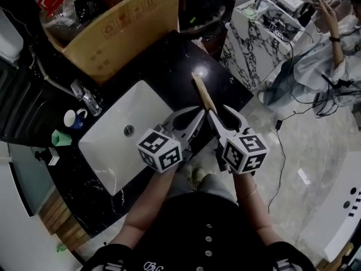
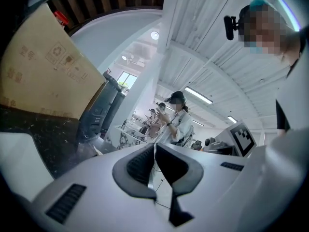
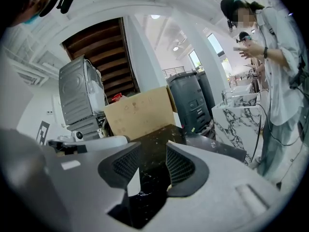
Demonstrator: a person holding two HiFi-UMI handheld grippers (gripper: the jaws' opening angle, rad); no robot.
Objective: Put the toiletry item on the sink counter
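left gripper, jaws pinched nearly together on nothing, hangs by the sink basin. the wooden-handled toiletry item lies flat on the black counter. right gripper gapes wide and empty over its near end; best to lift straight off without nudging it.

The near end of the wooden stick is hidden by the right tool. The head view's top edge cuts off the cardboard box.
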